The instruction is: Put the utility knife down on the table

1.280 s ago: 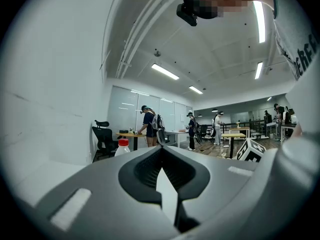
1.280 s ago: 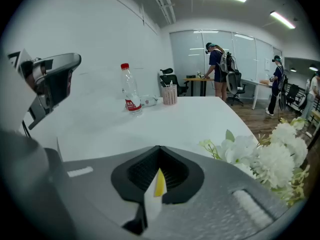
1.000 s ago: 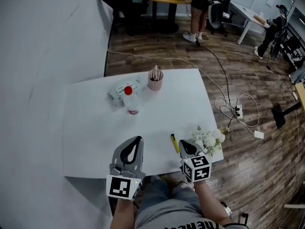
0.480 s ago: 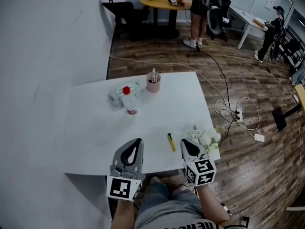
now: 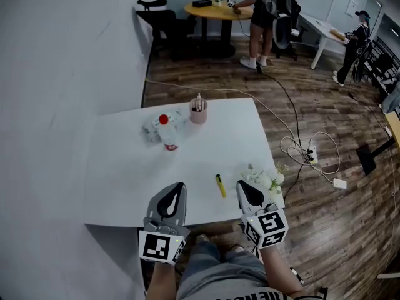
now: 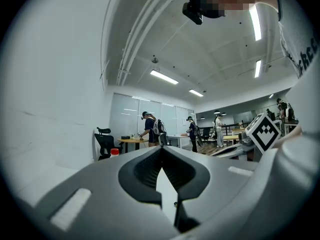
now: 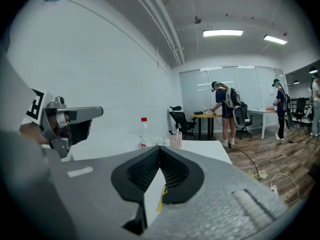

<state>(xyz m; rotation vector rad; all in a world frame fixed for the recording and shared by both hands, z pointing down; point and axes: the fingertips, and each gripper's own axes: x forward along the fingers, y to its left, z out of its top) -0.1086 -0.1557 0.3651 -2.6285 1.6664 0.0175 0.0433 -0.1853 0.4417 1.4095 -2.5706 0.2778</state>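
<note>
In the head view, the slim yellow utility knife lies flat on the white rectangular table, at the lower centre of the frame. It is between the grey left gripper and the grey right gripper and touches neither.

In the left gripper view, the jaws are closed tip to tip, with nothing between them.

In the right gripper view, the jaws are also together and empty. The knife shows as a yellow strip on the table through the gap below the tips.
</note>
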